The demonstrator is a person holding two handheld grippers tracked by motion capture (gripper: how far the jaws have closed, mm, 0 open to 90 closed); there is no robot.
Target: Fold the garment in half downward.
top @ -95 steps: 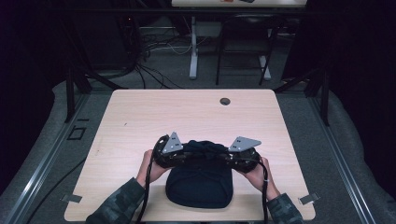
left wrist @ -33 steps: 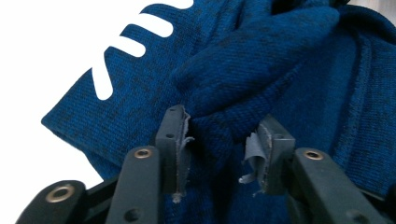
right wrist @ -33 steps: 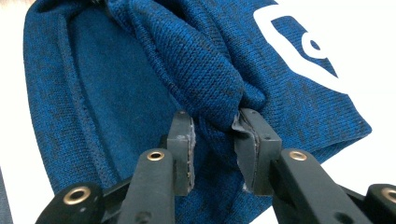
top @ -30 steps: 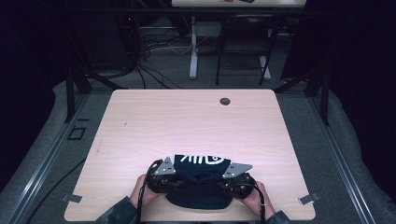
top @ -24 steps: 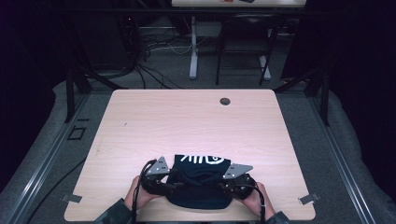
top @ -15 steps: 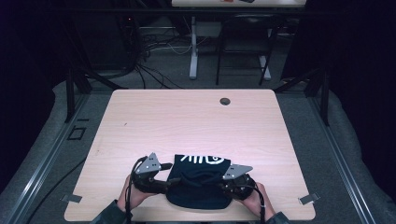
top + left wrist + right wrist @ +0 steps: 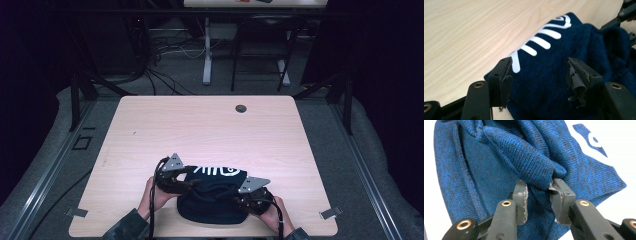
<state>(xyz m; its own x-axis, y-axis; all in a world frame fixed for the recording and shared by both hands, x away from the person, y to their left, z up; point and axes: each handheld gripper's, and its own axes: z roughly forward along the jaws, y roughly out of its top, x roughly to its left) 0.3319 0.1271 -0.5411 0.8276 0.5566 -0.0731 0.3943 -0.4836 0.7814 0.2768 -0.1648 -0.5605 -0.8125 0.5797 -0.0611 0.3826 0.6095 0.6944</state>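
Note:
A dark blue knit hat [image 7: 215,202] with a white fish-bone print [image 7: 217,170] lies crumpled near the table's front edge. My left gripper [image 7: 191,183] sits at the hat's left side. In the left gripper view its jaws [image 7: 537,75] stand apart over the printed fabric [image 7: 554,55], which lies between them untouched by the pads; they have just been opening. My right gripper [image 7: 233,193] is at the hat's right side. In the right gripper view it [image 7: 539,192] is shut on a bunched fold of the knit [image 7: 529,167].
The light wooden table [image 7: 200,125] has a round cable hole [image 7: 241,108] near its far edge. Tape marks [image 7: 76,212] sit at its front corners. Beyond the table stand dark frame legs, cables and another desk's leg [image 7: 206,50].
The hat has been drawn toward the front edge and its white print now shows. My left gripper let go, slid left, then came back to the hat. The right gripper kept its hold.

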